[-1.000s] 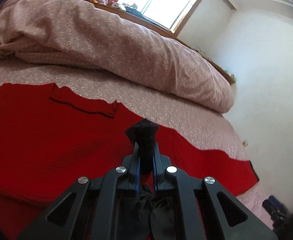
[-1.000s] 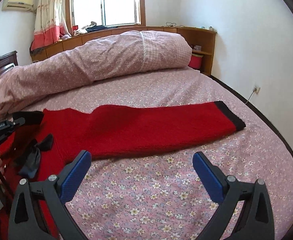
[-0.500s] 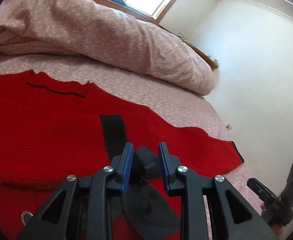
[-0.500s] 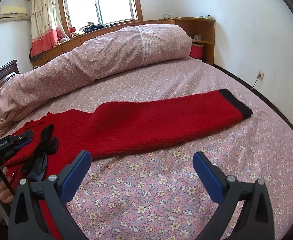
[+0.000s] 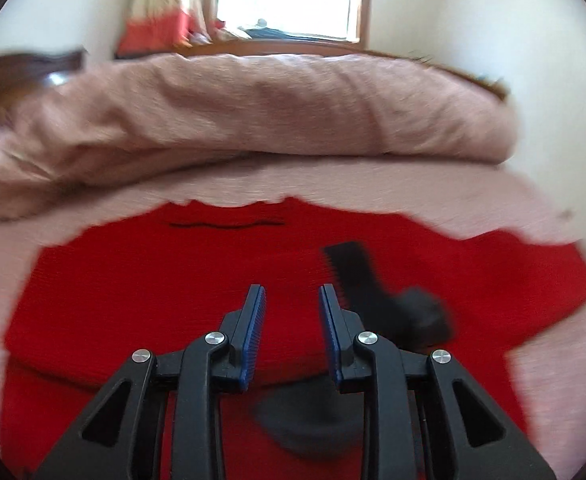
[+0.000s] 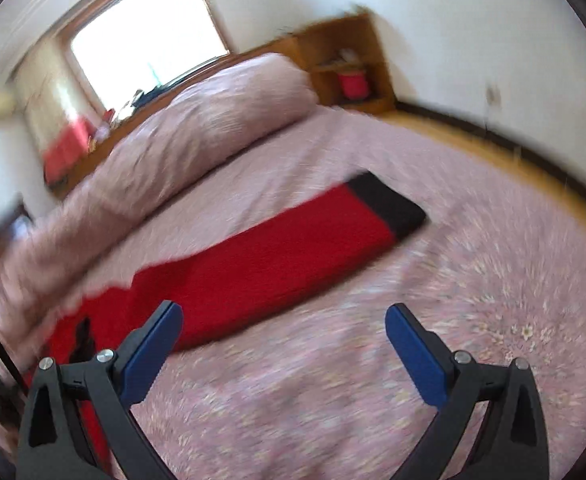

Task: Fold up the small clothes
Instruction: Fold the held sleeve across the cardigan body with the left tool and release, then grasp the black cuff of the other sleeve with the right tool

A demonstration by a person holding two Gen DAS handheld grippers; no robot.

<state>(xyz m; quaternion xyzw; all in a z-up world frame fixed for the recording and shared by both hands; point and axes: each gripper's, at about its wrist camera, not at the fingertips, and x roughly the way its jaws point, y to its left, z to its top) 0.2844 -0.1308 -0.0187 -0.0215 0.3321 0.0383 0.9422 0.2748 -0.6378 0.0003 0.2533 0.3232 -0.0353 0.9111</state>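
Left gripper [image 5: 291, 300] now released and empty, black cuff [image 5: 377, 292] dropped onto red sweater [image 5: 141, 288] on bed [image 6: 373, 392], right gripper [image 6: 283, 322] spread wide, swung toward outstretched sleeve [image 6: 277, 264] angling up-right.

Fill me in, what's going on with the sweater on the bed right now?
A person is folding a red sweater spread flat on the pink floral bed. One sleeve, with its black cuff, already lies folded across the body. The left hand-held gripper hovers over it, jaws apart and empty. The right hand-held gripper is wide open near the other sleeve, which lies stretched out, unfolded.
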